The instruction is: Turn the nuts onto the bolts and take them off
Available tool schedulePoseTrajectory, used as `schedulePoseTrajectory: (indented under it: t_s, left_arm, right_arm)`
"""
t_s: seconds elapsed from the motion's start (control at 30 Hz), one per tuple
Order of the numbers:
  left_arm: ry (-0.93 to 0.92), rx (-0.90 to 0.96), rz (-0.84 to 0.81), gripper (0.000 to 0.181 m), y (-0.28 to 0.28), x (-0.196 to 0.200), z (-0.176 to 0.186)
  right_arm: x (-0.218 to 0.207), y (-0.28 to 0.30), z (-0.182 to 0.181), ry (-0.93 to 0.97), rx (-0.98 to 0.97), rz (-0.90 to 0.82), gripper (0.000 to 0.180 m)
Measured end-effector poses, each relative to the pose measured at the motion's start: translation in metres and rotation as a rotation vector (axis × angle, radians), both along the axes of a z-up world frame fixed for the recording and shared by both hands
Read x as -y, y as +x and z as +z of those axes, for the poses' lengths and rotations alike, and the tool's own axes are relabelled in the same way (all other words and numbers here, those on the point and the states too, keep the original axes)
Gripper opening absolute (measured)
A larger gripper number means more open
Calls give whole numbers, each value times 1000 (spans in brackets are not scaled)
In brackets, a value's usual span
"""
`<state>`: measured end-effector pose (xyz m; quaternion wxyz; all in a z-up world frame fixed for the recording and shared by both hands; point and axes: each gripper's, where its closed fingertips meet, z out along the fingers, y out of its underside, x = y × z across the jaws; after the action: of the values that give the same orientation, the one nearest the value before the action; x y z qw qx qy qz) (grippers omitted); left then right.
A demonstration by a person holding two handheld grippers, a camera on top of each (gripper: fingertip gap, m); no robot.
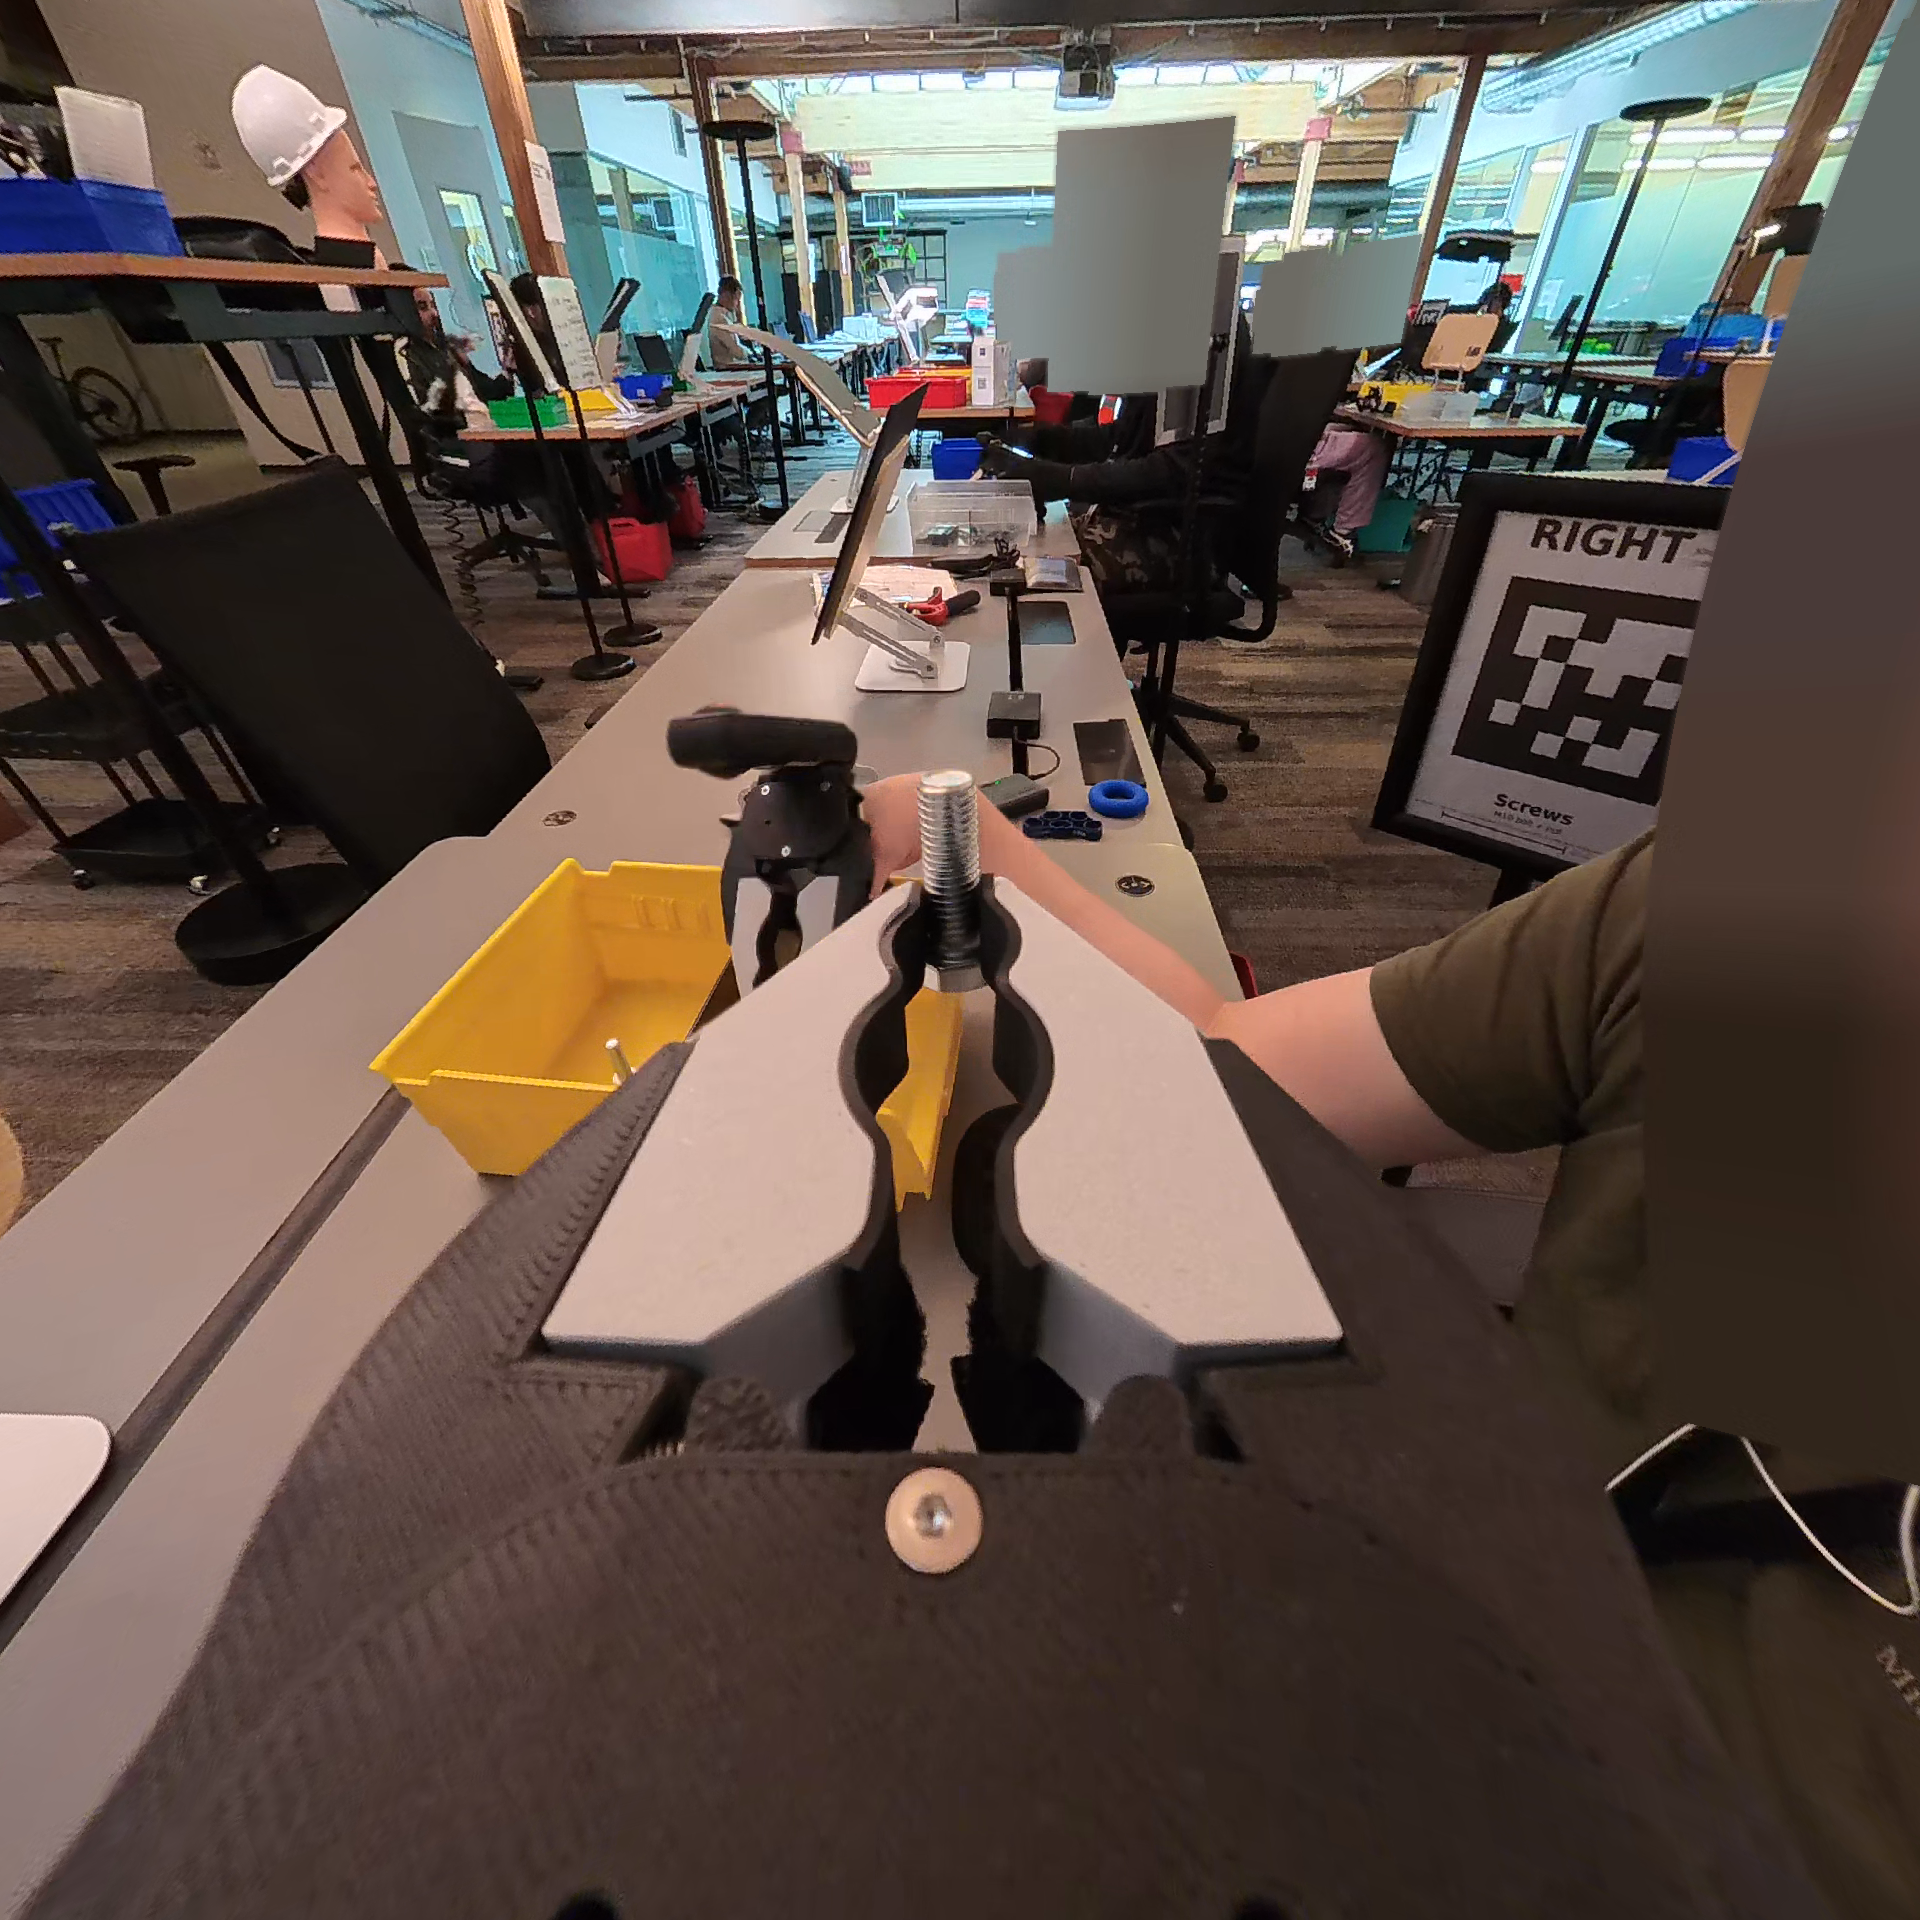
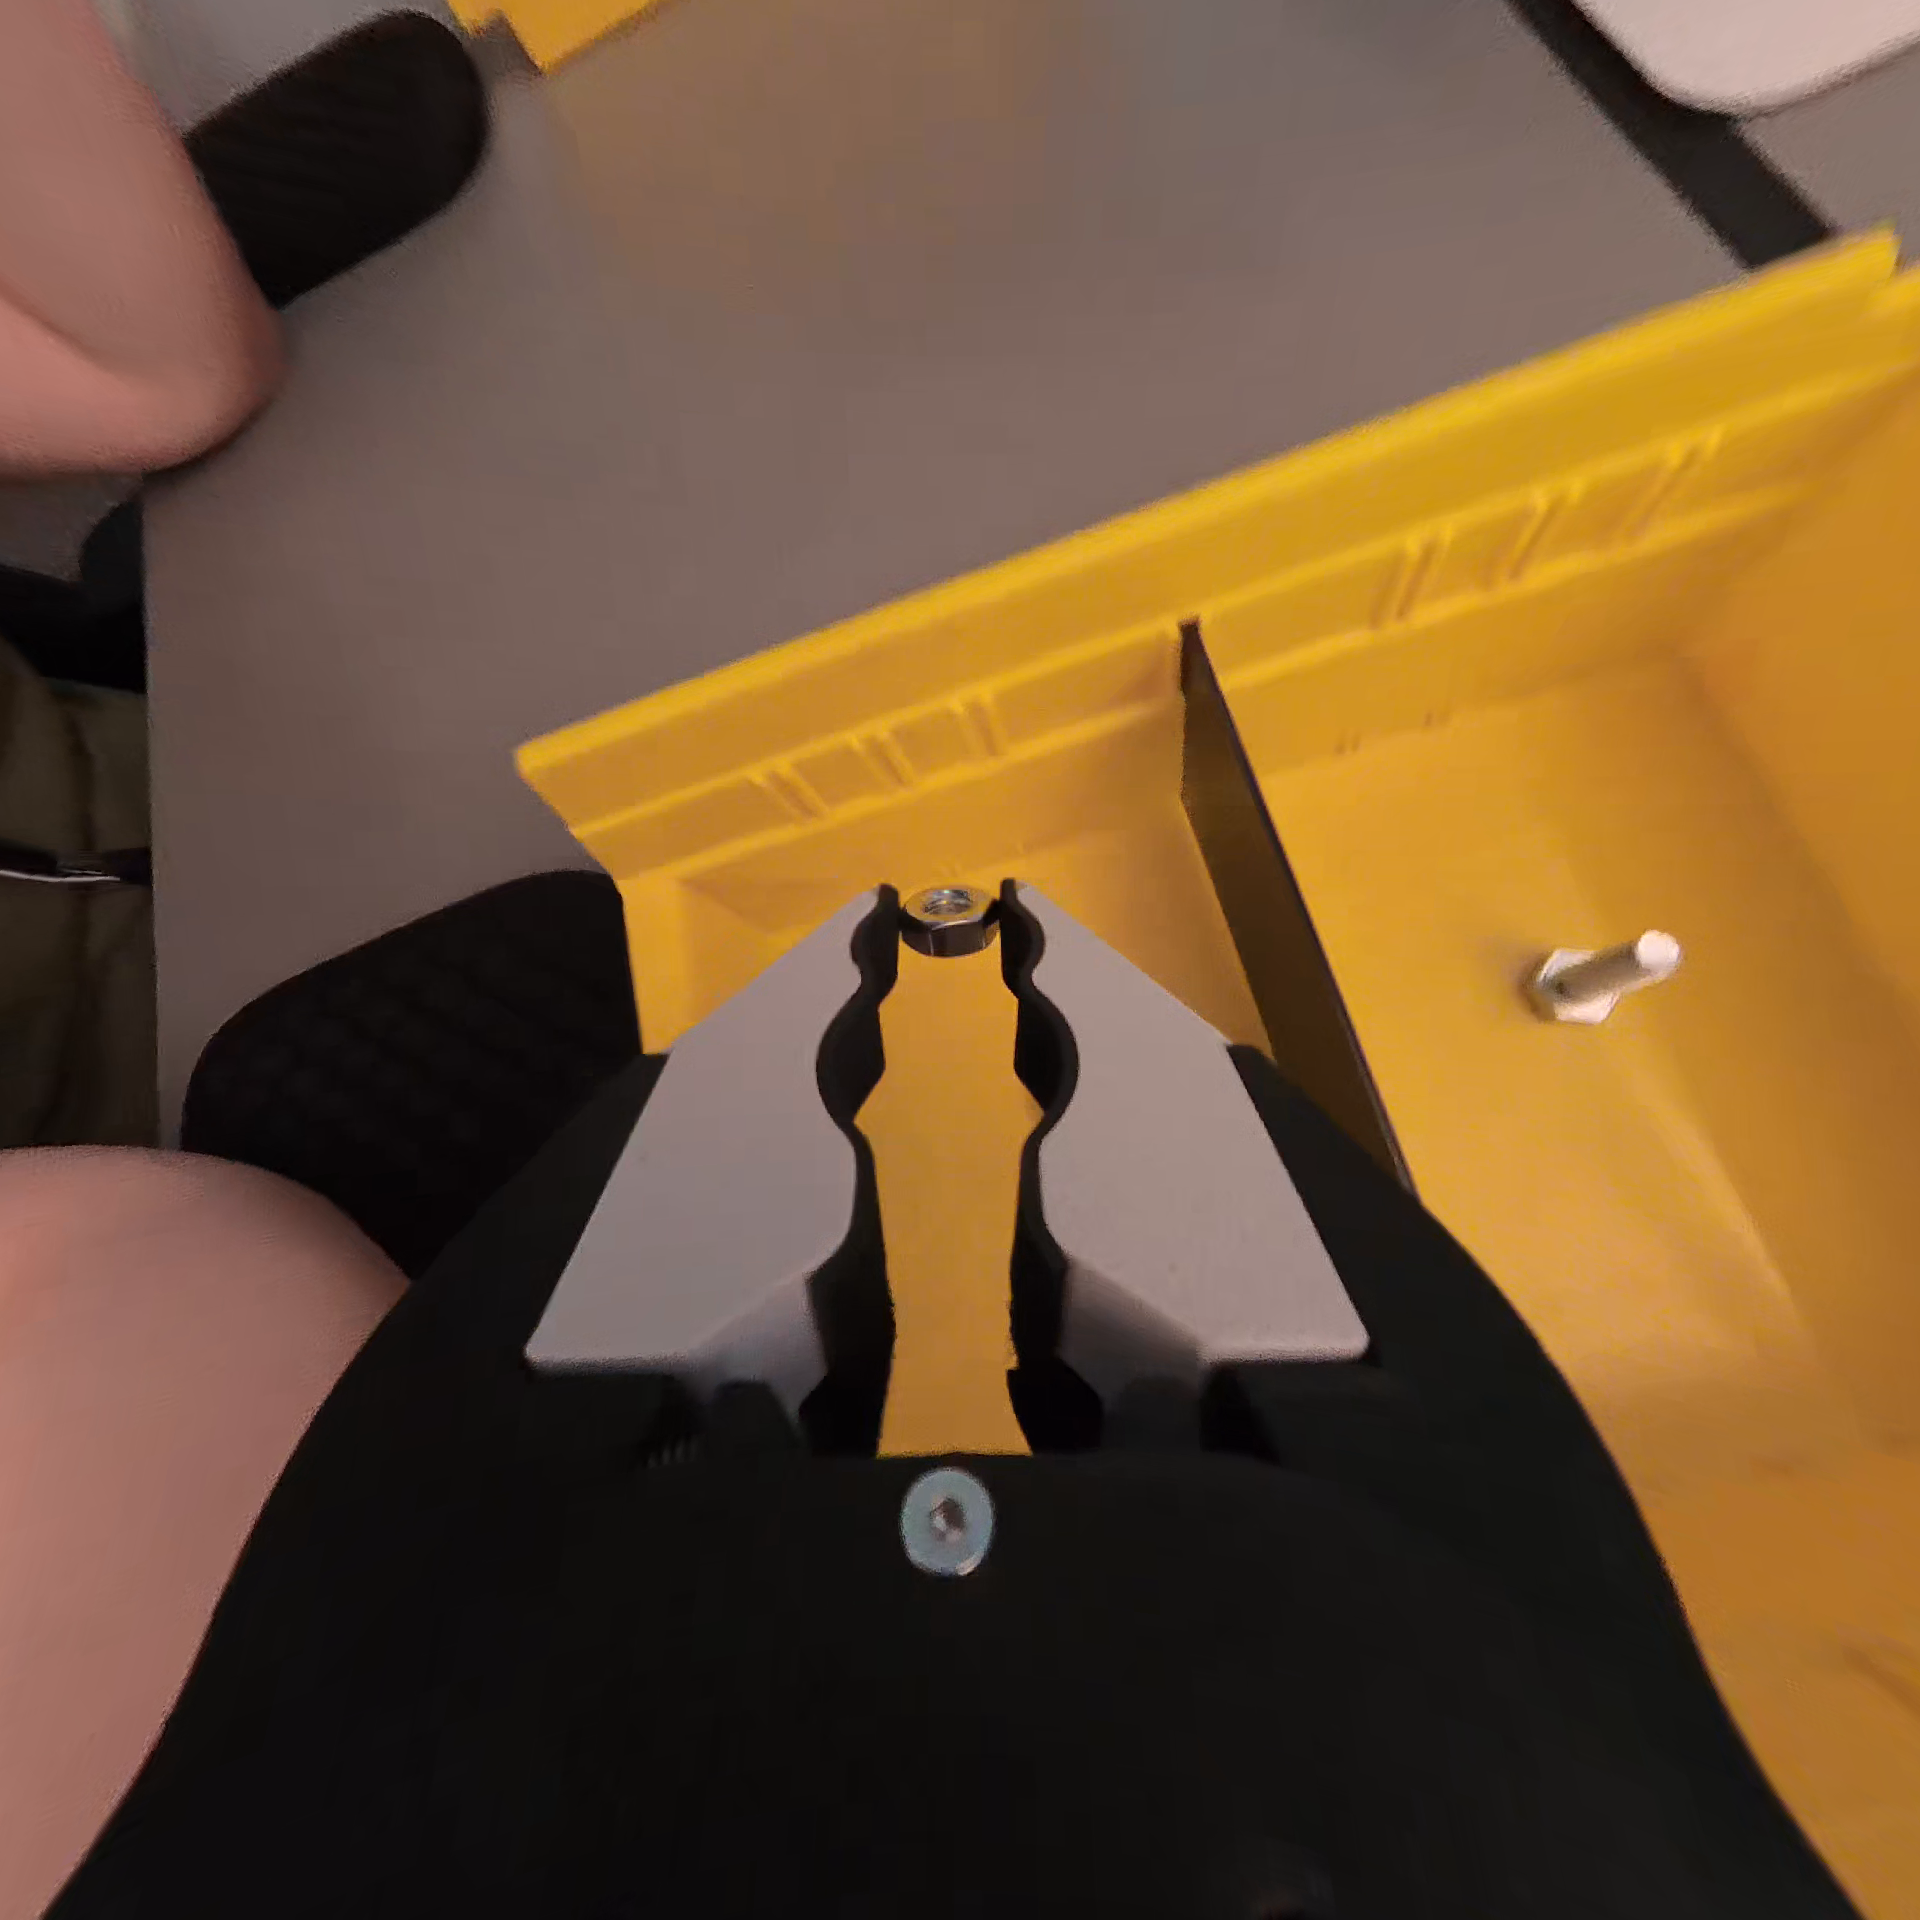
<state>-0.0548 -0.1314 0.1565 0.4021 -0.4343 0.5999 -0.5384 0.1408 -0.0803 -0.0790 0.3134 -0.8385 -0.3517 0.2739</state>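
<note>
We hold a threaded silver steel bolt (image 1: 945, 862) upright, clamped at its head, in the left gripper (image 1: 948, 940). The right gripper (image 2: 943, 920), over the yellow plastic bin (image 2: 1091, 665), pinches 1 small silver hex nut (image 2: 943, 918); it must travel up onto that vertical thread.

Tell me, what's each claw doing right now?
Left gripper shut on upright bolt. Right gripper shut on nut over yellow bin. Nothing blocking.
</note>
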Motion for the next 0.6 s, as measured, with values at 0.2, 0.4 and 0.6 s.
schedulePoseTrajectory:
  t_s: [0.2, 0.4, 0.6]
  left_arm:
    - [-5, -39, -8, 8, 10, 0, -10]
    - [9, -58, -10, 7, 15, 3, -15]
    - [0, -81, 2, 8, 22, -3, -22]
  right_arm:
    - [0, 2, -17, -112, 15, -18, 20]
    - [-7, -10, 25, 61, -118, 10, 27]
    - [15, -74, 169, 606, -411, 242, 29]
